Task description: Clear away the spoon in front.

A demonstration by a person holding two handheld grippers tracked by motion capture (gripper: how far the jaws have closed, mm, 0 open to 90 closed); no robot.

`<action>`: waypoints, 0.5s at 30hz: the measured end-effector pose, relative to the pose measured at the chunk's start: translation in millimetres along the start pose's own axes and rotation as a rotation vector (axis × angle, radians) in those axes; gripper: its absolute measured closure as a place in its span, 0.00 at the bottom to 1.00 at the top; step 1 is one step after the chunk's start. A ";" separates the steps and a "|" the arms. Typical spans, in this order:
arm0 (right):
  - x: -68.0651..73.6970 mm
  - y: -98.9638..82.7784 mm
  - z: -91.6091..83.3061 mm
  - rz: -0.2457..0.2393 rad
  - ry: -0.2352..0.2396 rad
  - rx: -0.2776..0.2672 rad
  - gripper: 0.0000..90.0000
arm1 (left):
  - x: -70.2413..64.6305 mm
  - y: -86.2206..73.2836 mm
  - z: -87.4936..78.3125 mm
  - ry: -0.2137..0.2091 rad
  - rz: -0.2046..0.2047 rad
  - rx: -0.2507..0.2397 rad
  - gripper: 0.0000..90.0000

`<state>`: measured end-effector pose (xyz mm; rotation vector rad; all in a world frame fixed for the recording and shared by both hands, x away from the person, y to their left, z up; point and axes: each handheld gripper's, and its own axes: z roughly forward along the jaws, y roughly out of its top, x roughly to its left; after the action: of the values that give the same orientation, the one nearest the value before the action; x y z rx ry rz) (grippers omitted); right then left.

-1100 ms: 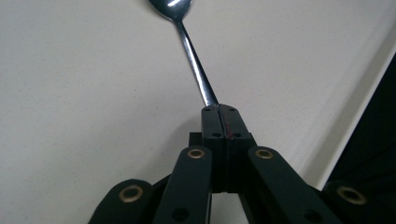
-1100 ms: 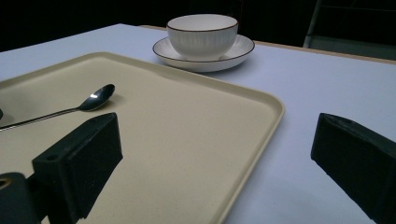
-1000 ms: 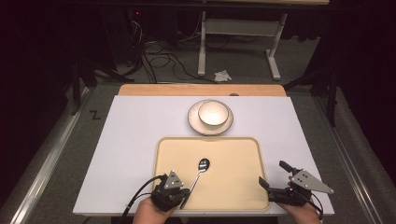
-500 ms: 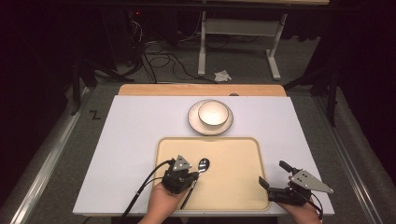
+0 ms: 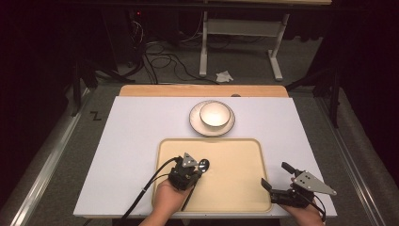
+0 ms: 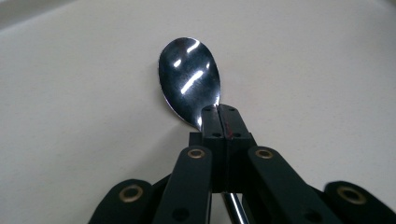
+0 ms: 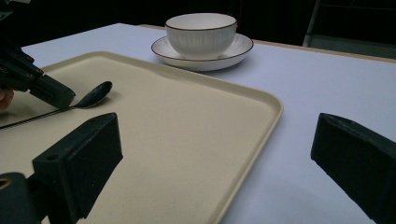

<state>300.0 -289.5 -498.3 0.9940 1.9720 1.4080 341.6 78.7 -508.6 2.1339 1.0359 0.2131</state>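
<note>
A black mark shaped like a "Z" stands on the grey floor.

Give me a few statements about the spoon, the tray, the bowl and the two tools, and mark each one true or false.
1. The left tool is shut on the spoon. True.
2. The spoon lies in the bowl. False: its bowl end lies on the tray.
3. The bowl sits on a plate. True.
4. The right tool holds the bowl. False: its jaws stand open and empty beside the tray.
5. The plate stands on the tray. False: it stands on the white table beyond it.
</note>
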 end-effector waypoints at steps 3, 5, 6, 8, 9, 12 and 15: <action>0.0 0.0 -0.1 0.001 -0.001 0.000 0.03 | 4.3 -1.0 -1.6 0.013 -0.009 -0.003 1.00; 0.1 -0.1 -0.5 0.003 -0.004 0.001 0.03 | 8.0 -2.1 -3.1 0.019 -0.014 -0.004 1.00; 0.2 -0.1 -0.6 0.004 -0.004 0.001 0.03 | 10.2 -2.7 -4.3 0.023 -0.016 -0.003 1.00; 0.1 -0.1 -0.6 0.003 -0.004 0.002 0.03 | 15.1 -4.4 -6.9 0.035 -0.023 -0.003 1.00; -0.1 -0.3 -0.4 0.001 -0.002 0.001 0.03 | 16.7 -5.0 -7.8 0.037 -0.026 -0.002 1.00; -0.1 -0.2 -0.2 0.001 -0.001 0.001 0.03 | 22.1 -7.2 -11.1 0.049 -0.039 -0.003 1.00; 0.3 -0.2 0.0 0.003 -0.001 0.002 0.03 | 26.5 -9.0 -13.4 0.054 -0.047 -0.005 1.00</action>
<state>299.7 -289.3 -498.5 0.9987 1.9726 1.4065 347.6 109.1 -509.5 2.1065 1.1143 0.2512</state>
